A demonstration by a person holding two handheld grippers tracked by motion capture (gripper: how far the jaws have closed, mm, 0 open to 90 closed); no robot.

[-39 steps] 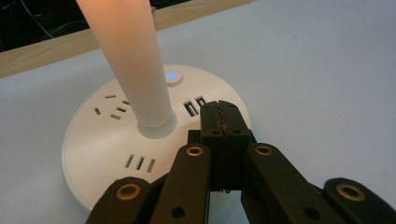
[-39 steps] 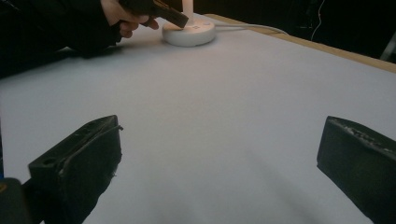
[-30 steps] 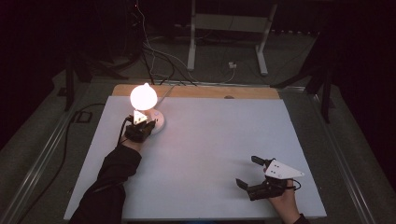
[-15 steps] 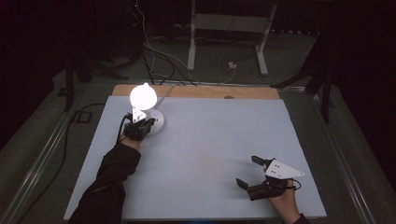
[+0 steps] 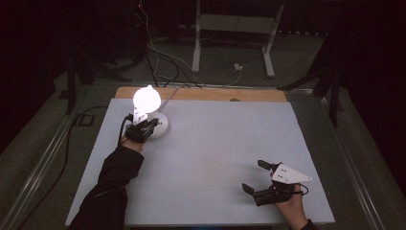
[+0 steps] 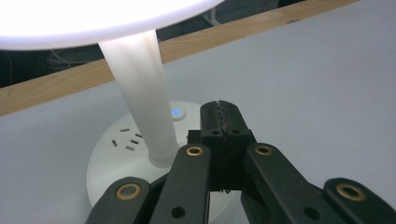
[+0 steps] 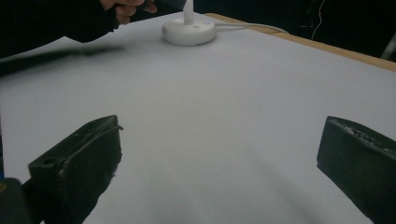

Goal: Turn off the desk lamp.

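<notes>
Darkness surrounds the white table (image 5: 215, 158), where a lit lamp (image 5: 146, 99) stands upright at the far left corner. With jaws closed on nothing, the left gripper (image 6: 223, 122) hovers over the lamp's base (image 6: 116, 158), tips just short of its small blue button (image 6: 176, 112). Well apart, the right gripper (image 5: 261, 176) rests wide open near the front right edge.

left tongs (image 6: 221, 122) now lower, nearer lamp base (image 6: 121, 161)

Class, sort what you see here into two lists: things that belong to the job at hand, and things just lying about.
In the job:
lit desk lamp
lamp base with its blue-lit button
left tool, shut, over the base

Lying about:
right tool, open, holding nothing
table
floor cables
metal stand
</notes>
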